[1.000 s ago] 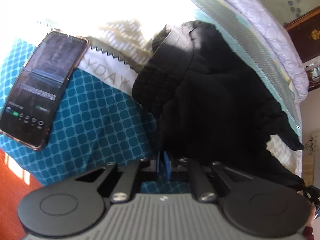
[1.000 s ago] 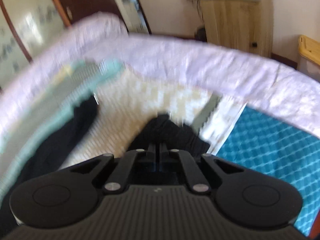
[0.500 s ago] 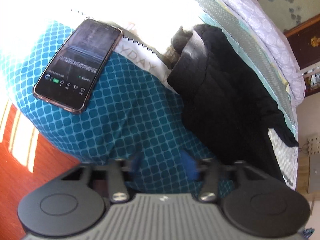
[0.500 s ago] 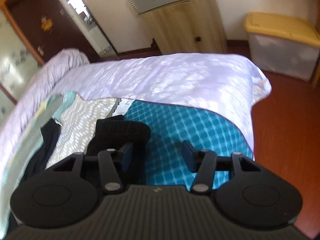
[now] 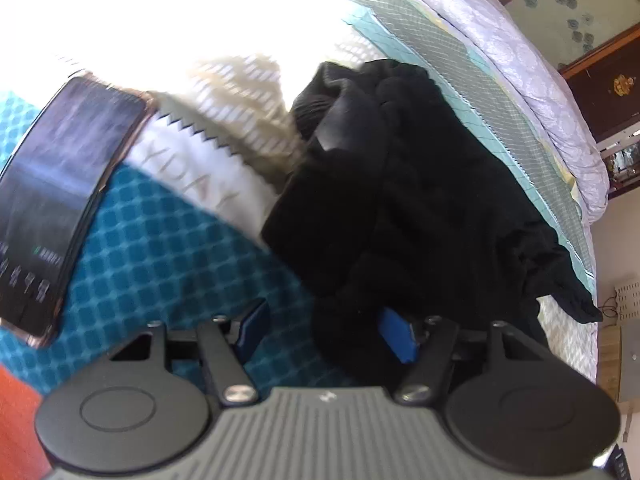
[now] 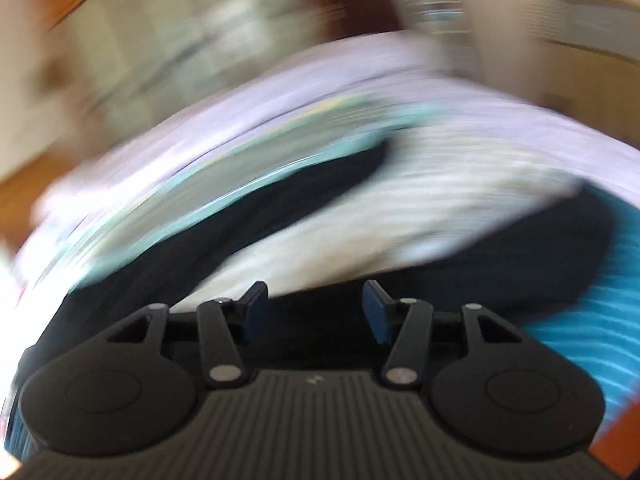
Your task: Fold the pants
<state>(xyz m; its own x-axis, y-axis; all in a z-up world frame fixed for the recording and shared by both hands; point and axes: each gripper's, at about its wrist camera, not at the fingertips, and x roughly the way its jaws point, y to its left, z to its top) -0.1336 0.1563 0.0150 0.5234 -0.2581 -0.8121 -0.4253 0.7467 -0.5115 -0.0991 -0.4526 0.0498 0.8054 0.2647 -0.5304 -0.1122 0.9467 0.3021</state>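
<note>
The black pants (image 5: 420,184) lie bunched on the bed, folded over on themselves, with one end trailing to the far right. My left gripper (image 5: 324,332) is open, its jaws straddling the near edge of the pants, which lie between the blue pads (image 5: 394,340). In the blurred right wrist view the pants (image 6: 480,256) spread across the frame. My right gripper (image 6: 314,312) is open just above them, holding nothing.
A smartphone (image 5: 60,200) lies on the teal patterned sheet (image 5: 160,248) at the left, near the bed's edge. A lilac quilt (image 5: 520,60) runs along the far side. Red-brown floor (image 5: 16,420) shows below the bed edge.
Both grippers were shut on the pants a second ago, then opened and pulled back. Now the left is back over the pants' edge and the right swings fast over them.
</note>
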